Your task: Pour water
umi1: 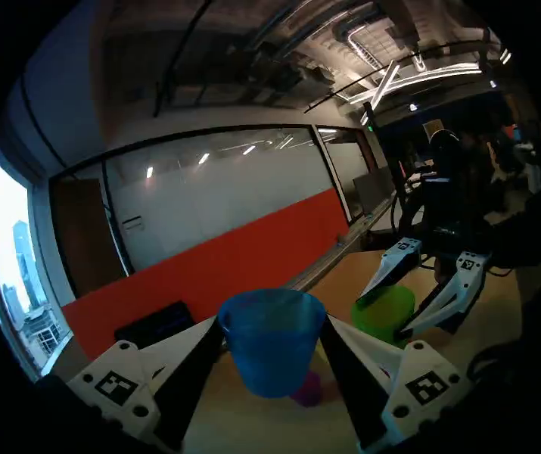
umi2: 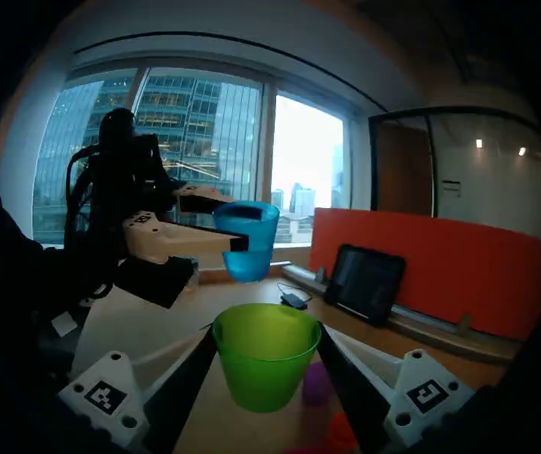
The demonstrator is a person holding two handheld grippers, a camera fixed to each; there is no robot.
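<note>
Two cups are in hand. Left gripper view: the left gripper (umi1: 272, 333) clamps a translucent blue plastic cup (umi1: 272, 359), upright above the wooden table (umi1: 346, 276). Right gripper view: the right gripper (umi2: 266, 344) clamps a translucent green plastic cup (umi2: 265, 371), upright, lower than the blue one and apart from it. Pouring would go best with one rim brought over the other's mouth, then tilted slowly. Open air separates the cups; a small purple object (umi2: 315, 382) sits beneath, a dark tablet (umi2: 365, 284) farther back.
</note>
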